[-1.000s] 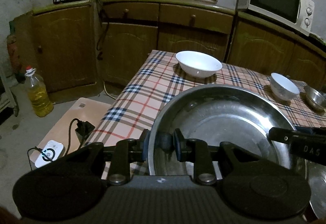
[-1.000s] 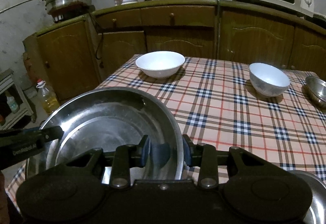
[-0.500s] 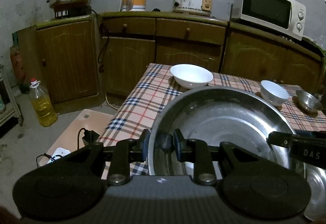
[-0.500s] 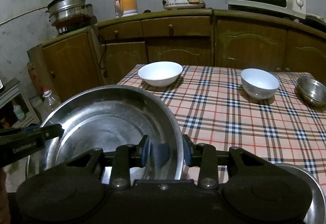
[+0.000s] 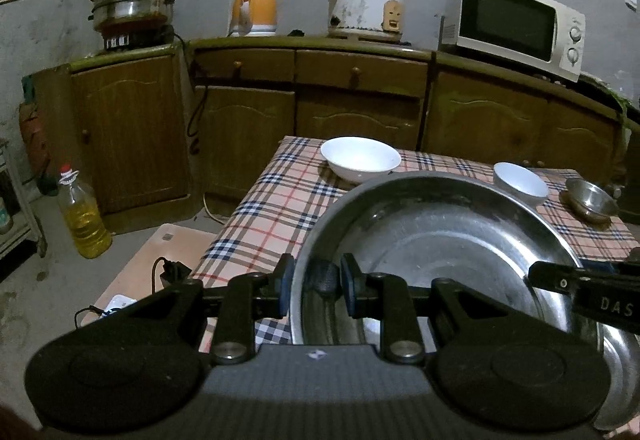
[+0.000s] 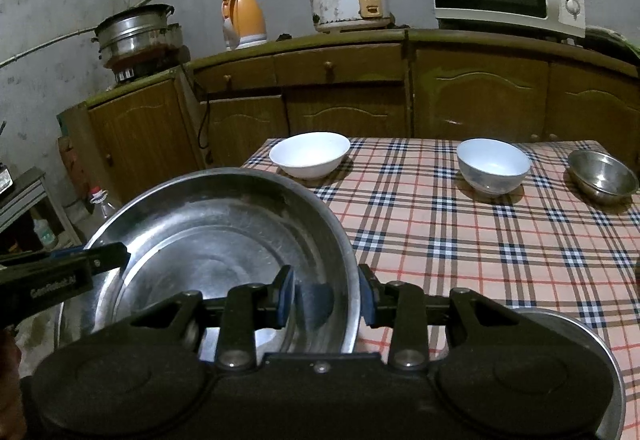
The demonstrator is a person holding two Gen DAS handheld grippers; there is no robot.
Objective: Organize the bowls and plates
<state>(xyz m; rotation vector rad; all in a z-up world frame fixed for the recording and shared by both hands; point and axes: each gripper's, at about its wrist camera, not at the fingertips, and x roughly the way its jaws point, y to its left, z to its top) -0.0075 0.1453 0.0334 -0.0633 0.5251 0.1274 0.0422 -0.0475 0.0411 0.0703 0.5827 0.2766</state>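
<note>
So it's mid-carry: the big steel basin (image 5: 440, 240) is held up over the near end of the table (image 6: 460, 224), both grippers pointing slightly down. Left gripper (image 5: 316, 290) clamps its left rim, right gripper (image 6: 326, 298) the right rim. Next it needs a level set-down, probably onto the steel plate (image 6: 592, 352) below.

The left gripper (image 5: 316, 290) is clamped on the near-left rim of a large steel basin (image 5: 440, 240), held above the checked tablecloth (image 5: 280, 207); the right gripper (image 5: 580, 288) reaches in at three o'clock; a white bowl (image 5: 360, 157) sits at twelve o'clock; a smaller white bowl (image 5: 520, 183) and a steel bowl (image 5: 590, 197) lie toward two.
</note>
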